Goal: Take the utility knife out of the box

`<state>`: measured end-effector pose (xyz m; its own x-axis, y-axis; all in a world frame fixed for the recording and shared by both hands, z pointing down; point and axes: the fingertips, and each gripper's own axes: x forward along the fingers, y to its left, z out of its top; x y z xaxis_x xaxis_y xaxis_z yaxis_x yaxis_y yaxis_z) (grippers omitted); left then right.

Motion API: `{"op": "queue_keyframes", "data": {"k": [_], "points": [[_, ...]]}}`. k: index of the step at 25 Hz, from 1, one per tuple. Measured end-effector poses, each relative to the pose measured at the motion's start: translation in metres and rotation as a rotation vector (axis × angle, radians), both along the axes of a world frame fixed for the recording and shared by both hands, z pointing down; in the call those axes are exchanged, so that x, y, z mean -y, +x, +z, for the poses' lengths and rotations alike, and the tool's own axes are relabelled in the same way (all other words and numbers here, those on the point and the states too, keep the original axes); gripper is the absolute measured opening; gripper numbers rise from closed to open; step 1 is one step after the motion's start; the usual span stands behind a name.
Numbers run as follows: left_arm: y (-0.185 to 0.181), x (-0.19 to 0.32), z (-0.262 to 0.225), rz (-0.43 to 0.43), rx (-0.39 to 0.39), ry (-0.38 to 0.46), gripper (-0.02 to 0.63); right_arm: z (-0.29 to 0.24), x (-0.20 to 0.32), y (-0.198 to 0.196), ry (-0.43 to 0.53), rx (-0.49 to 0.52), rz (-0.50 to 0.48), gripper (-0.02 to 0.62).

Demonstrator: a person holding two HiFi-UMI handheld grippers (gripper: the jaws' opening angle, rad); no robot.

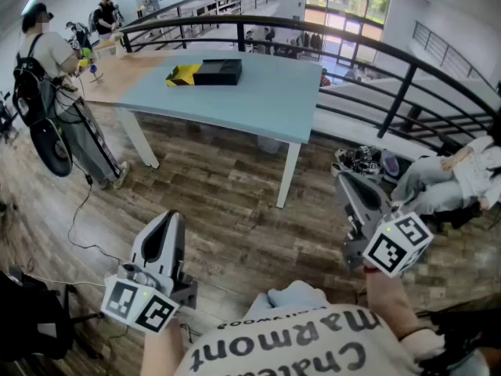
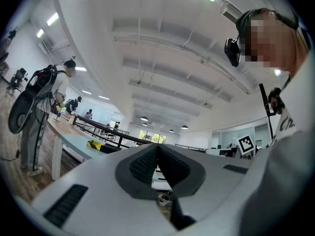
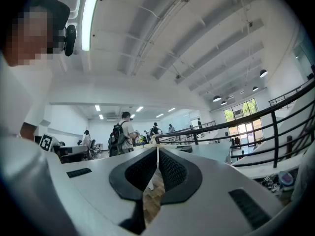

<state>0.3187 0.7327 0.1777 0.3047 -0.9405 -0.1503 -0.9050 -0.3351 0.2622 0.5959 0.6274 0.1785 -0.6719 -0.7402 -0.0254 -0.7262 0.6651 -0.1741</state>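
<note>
Head view steep down, gripper views level, fwd, table prob. shared
</note>
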Motion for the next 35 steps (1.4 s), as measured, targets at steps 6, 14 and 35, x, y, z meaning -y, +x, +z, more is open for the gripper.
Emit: {"op": "queue_keyframes", "data": {"k": [6, 14, 35], "points": [[-0.023, 0.021, 0.007, -0.042, -0.037, -0.009, 0.002, 0.017, 0.019, -0.003, -0.037, 0.016, 0.003, 0.037], [-0.067, 0.075, -0.005, -0.121, -0.016, 0.006, 0.002, 0.021, 0.111, -0.058, -0.06, 0.046, -0.075, 0.037], [-0.143, 0.237, 0.013, -0.246, -0.092, 0.011, 0.002, 0.042, 0.309, -0.188, -0.068, -0.008, -0.232, 0.037]]}}
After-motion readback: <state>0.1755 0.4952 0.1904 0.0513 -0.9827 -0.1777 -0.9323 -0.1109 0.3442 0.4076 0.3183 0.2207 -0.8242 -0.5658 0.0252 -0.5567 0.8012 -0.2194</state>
